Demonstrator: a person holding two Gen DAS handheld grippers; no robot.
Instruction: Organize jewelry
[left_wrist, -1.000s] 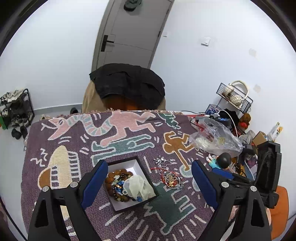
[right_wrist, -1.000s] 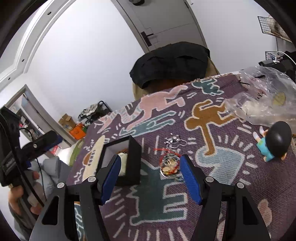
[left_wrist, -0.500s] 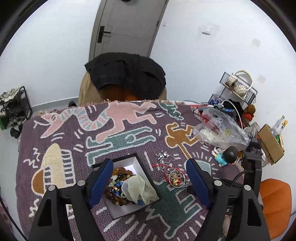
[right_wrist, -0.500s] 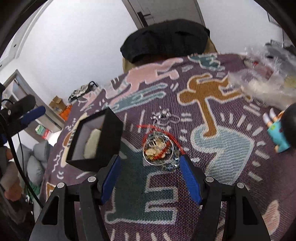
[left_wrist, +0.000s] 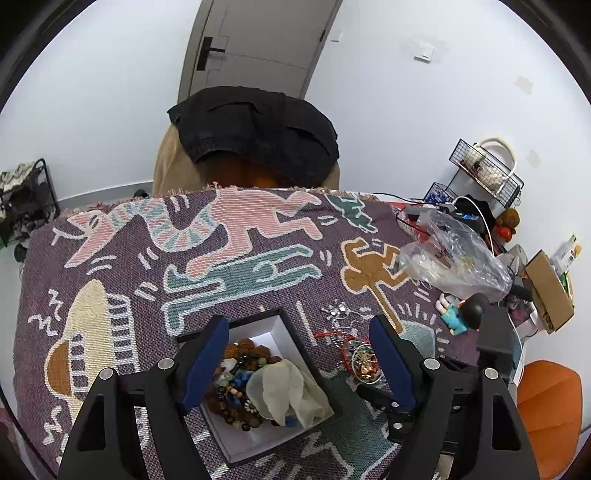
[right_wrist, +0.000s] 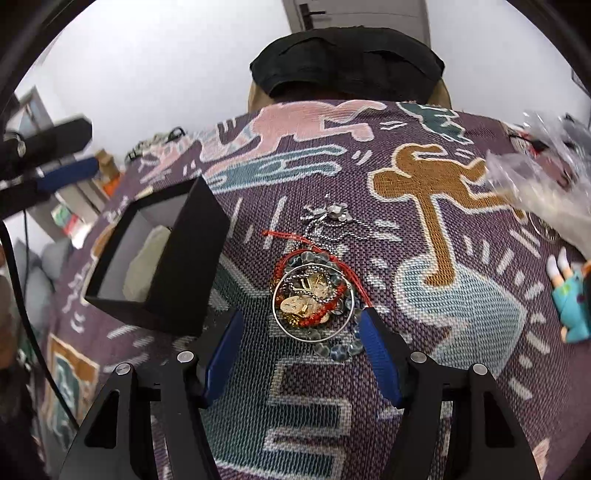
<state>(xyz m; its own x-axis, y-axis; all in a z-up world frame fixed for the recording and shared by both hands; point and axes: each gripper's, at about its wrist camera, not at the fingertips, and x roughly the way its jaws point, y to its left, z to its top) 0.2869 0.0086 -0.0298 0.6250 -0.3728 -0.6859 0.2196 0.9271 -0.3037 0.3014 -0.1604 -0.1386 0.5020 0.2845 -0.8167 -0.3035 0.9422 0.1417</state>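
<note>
A black box with a white inside (left_wrist: 275, 326) stands on the patterned blanket and holds bead bracelets (left_wrist: 236, 373) and a pale cloth pouch (left_wrist: 288, 391). It also shows in the right wrist view (right_wrist: 184, 258). A pile of jewelry (right_wrist: 314, 295) lies right of the box: a silver ring, red cord, gold pieces and clear beads, with a silver chain (right_wrist: 332, 216) behind it. The pile also shows in the left wrist view (left_wrist: 360, 354). My right gripper (right_wrist: 301, 332) is open, low over the pile's near edge. My left gripper (left_wrist: 299, 339) is open above the box, empty.
A clear plastic bag (left_wrist: 454, 258) and a small figurine (left_wrist: 461, 314) lie at the blanket's right. A chair with a black jacket (left_wrist: 255, 129) stands behind the table. Cluttered boxes and a wire rack (left_wrist: 487, 170) are at far right.
My right gripper has come down and forward until the jewelry pile lies just ahead of its open fingers. My left gripper has drifted slightly over the box.
</note>
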